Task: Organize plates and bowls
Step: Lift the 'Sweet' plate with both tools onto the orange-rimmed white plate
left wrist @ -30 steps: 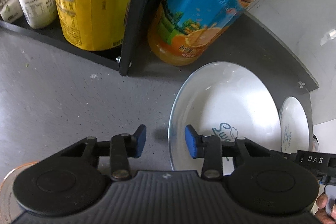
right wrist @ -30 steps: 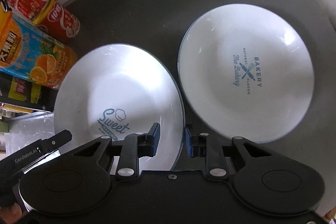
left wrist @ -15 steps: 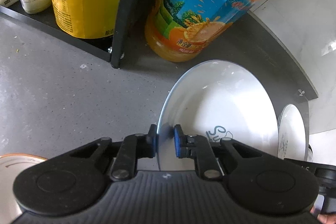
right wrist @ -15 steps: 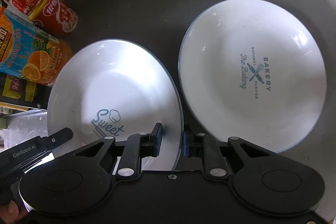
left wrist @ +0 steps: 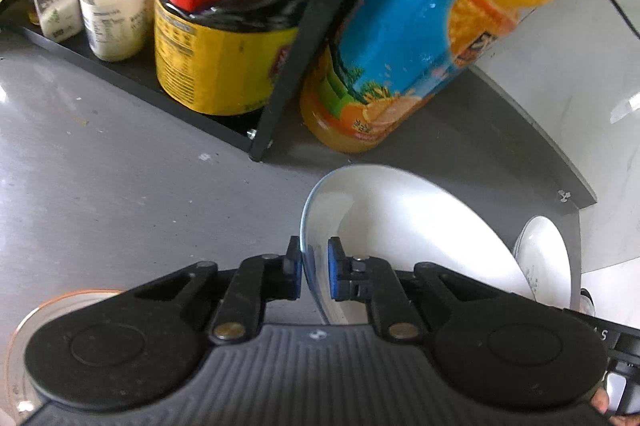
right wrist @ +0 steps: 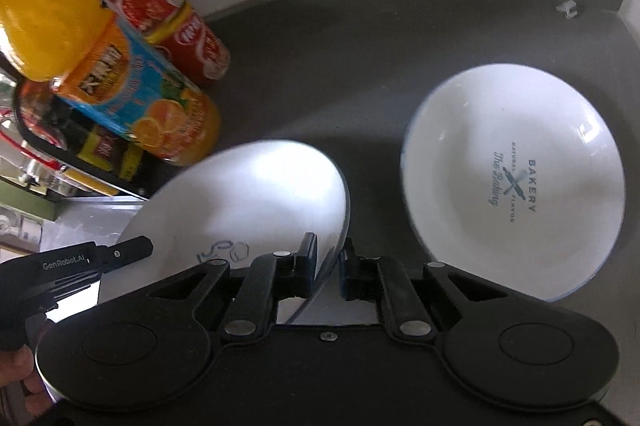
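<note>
1. The left claw point(left wrist: 313, 274) is clamped on the near plate's point(left wrist: 400, 226) left rim.
2. The right claw point(right wrist: 327, 266) is clamped on its opposite rim, the plate tilted.
3. The "Bakery" plate point(right wrist: 560, 234) is seen right of the right claw on the surface point(right wrist: 360, 66).

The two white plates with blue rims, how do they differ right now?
The white plate with the "Sweet" print is tilted up off the dark countertop, its rim gripped by both the left gripper and right gripper. The white "Bakery" plate lies flat and untouched. Both are round, shallow and white with thin blue rims.
</note>
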Demonstrator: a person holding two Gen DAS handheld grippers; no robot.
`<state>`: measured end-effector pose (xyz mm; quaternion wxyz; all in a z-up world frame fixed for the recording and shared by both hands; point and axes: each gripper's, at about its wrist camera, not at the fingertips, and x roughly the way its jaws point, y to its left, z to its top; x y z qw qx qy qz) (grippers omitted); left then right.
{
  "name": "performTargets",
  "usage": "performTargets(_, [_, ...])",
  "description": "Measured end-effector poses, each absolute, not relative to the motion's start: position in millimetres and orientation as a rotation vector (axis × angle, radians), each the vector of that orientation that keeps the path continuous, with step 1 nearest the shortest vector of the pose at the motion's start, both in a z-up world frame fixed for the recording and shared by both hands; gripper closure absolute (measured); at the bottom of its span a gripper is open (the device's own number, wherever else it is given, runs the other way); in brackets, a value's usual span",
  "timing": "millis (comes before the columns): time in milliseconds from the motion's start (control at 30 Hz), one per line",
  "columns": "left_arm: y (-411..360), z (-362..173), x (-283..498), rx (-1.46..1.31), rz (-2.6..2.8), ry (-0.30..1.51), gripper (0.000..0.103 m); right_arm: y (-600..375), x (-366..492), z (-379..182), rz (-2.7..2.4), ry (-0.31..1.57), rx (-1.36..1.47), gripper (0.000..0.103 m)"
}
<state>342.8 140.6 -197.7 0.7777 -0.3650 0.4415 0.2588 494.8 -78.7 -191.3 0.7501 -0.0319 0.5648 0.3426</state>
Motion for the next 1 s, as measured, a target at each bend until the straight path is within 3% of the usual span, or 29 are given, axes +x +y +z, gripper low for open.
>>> performTargets(600, [170.4,-145.9,265.0,-0.722,0.454,0.907,0.092,-73.4,402.5,-145.3,0.750,1.077,-0.038,0.092])
performTargets(1000, [173.8,-154.9,198.7,-0.693,0.395,0.933,0.092,-82.7,321.9,-152.0,0.707,1.079,-0.040,0.091])
